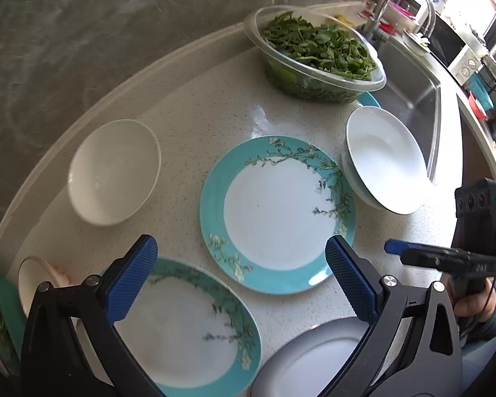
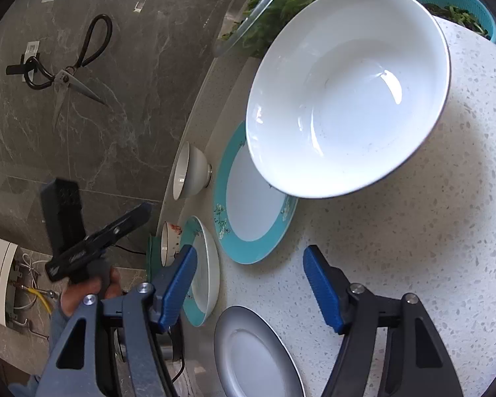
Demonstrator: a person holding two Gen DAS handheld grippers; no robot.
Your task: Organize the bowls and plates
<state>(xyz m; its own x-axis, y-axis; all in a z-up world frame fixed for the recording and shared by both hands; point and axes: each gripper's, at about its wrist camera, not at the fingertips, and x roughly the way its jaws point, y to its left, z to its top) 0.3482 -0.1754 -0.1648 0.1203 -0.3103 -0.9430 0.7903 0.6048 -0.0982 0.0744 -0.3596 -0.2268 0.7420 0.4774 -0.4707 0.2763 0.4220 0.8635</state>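
Observation:
My left gripper (image 1: pixel 241 278) is open and empty above the counter, between two teal-rimmed plates: one in the middle (image 1: pixel 277 213) and one near the front (image 1: pixel 188 327). A white bowl (image 1: pixel 114 172) sits at the left and a larger white bowl (image 1: pixel 385 162) at the right. A grey plate (image 1: pixel 314 360) lies at the front. My right gripper (image 2: pixel 251 284) is open and empty, just short of the large white bowl (image 2: pixel 347 92). The teal plates (image 2: pixel 254 205) (image 2: pixel 205 271) and the grey plate (image 2: pixel 254 354) lie to its left and below.
A glass bowl of greens (image 1: pixel 317 56) stands at the back, next to the steel sink (image 1: pixel 410 76). A small patterned bowl (image 1: pixel 39 278) sits at the far left edge. A teal colander (image 2: pixel 453 3) stands behind the big bowl. Scissors (image 2: pixel 69 72) hang on the wall.

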